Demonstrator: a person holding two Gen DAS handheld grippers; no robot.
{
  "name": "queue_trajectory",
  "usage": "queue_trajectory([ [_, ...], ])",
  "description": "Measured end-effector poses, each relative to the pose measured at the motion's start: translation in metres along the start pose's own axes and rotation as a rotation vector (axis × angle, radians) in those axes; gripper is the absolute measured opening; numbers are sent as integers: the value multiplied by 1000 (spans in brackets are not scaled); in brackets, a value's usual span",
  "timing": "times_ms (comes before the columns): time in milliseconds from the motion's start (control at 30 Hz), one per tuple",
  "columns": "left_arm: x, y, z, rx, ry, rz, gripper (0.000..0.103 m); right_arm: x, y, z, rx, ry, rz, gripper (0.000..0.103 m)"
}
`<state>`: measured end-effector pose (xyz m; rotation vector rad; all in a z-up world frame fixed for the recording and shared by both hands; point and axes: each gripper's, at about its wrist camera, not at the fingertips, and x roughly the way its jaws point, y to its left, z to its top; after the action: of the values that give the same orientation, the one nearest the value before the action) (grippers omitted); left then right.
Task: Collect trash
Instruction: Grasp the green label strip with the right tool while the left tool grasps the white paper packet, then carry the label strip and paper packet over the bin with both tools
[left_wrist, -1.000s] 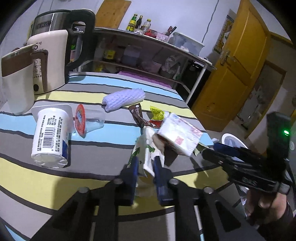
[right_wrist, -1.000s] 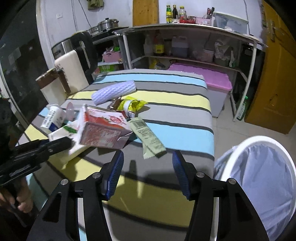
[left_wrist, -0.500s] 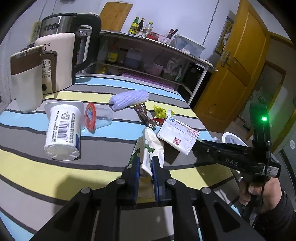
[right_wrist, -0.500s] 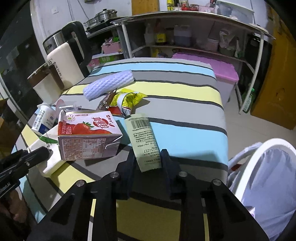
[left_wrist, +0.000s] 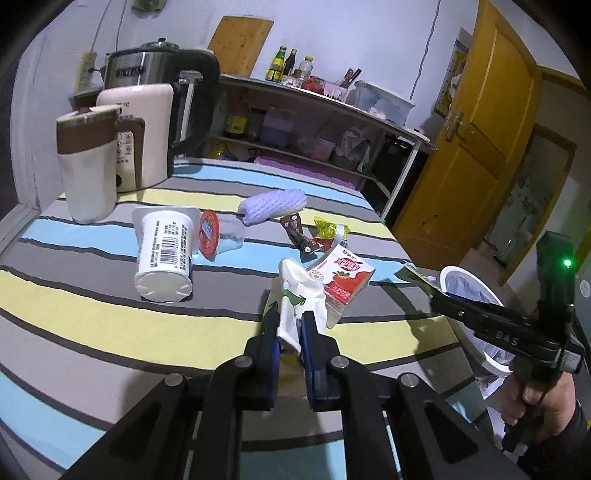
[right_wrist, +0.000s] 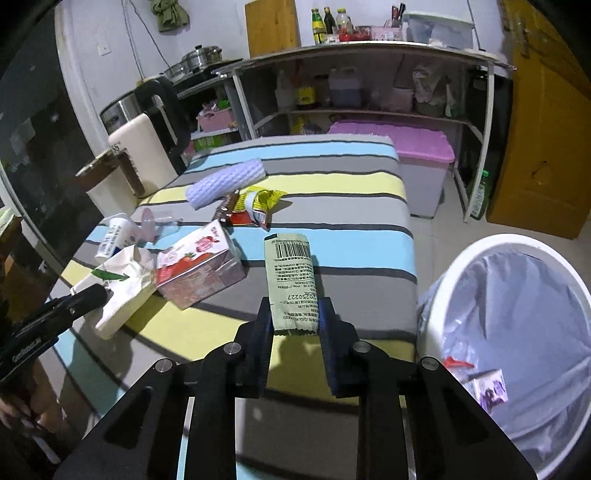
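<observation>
My left gripper (left_wrist: 290, 325) is shut on a crumpled white carton with green leaf print (left_wrist: 297, 295), also seen in the right wrist view (right_wrist: 118, 280). My right gripper (right_wrist: 295, 317) is shut on a flat green wrapper with a barcode (right_wrist: 291, 273), held over the table's near edge. A strawberry milk carton (right_wrist: 199, 266) lies beside the white carton. A white yogurt cup (left_wrist: 164, 254), a small clear cup with red lid (left_wrist: 218, 236), a purple foam sleeve (left_wrist: 273, 205), a brown wrapper (left_wrist: 297, 234) and a yellow wrapper (right_wrist: 258, 201) lie on the striped table (right_wrist: 343, 206).
A white trash bin with a clear liner (right_wrist: 517, 332) stands on the floor right of the table, with some trash inside. Kettles (left_wrist: 147, 129) and a white mug (left_wrist: 86, 162) stand at the table's far left. Shelves (right_wrist: 369, 92) and a yellow door (left_wrist: 480, 129) are behind.
My right gripper closed on the green wrapper and lifted it toward the table's edge. My left gripper stays shut on the white carton and has pulled back slightly. The strawberry carton tipped over.
</observation>
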<state>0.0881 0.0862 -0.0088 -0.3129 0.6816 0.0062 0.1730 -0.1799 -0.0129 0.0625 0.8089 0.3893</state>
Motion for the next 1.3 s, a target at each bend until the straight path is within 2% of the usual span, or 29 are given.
queue_trajectory([
  [267, -24, -22, 0, 28, -38, -11, 11, -35, 3, -7, 1, -57, 0, 24],
  [533, -30, -48, 2, 69, -46, -49, 11, -60, -1, -17, 11, -94, -4, 24],
  [1300, 7, -133, 4, 199, 12, -202, 11, -98, -50, -40, 110, -126, -93, 24],
])
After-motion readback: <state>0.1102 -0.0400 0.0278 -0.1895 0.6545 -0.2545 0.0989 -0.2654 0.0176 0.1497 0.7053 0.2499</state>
